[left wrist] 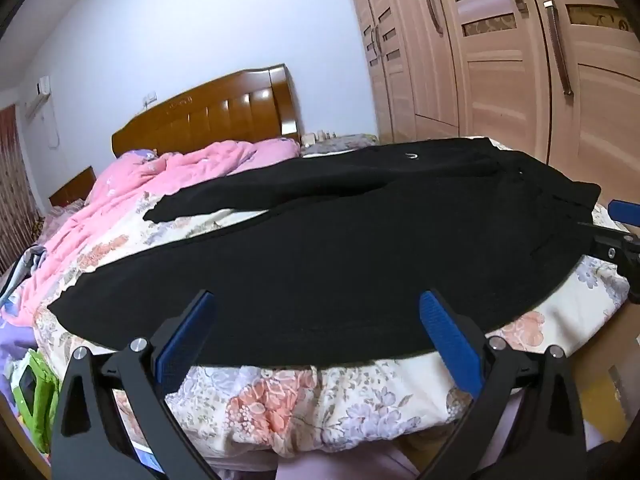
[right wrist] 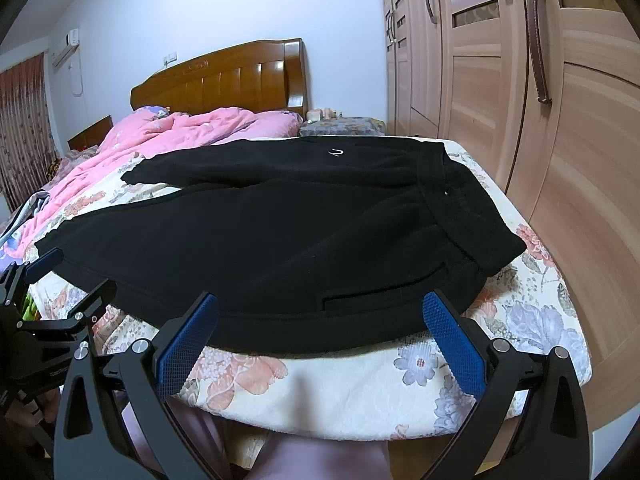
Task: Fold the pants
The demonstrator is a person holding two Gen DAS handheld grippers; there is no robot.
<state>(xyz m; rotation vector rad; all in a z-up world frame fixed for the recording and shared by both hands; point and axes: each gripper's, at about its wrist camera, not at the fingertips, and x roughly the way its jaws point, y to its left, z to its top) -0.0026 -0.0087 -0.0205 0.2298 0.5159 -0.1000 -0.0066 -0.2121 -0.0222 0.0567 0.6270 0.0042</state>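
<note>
the black pants [left wrist: 340, 256] lie spread flat across the near end of the bed [left wrist: 304, 396], on a floral sheet, waistband toward the wardrobe [left wrist: 520, 80] side and both legs running off toward the pink quilt [left wrist: 168, 172]. the near leg's long edge sits right at the mattress edge. both tools hover just short of that edge, tilted down, touching nothing: the left hand-held gripper [left wrist: 316, 340] has its jaws spread wide with only cloth edge and sheet between them, and the right hand-held gripper [right wrist: 320, 336] stands equally wide near the hip pocket.

the likely trouble is in the first pinch. if a jaw bites too deep it may catch the floral sheet with the fabric, and the lift drags the bedding. a shallow bite may take only the top layer, so the leg peels apart instead of folding whole. uneven lift between the two sides could skew the fold, and the far leg, already slightly rumpled, may bunch underneath.
</note>
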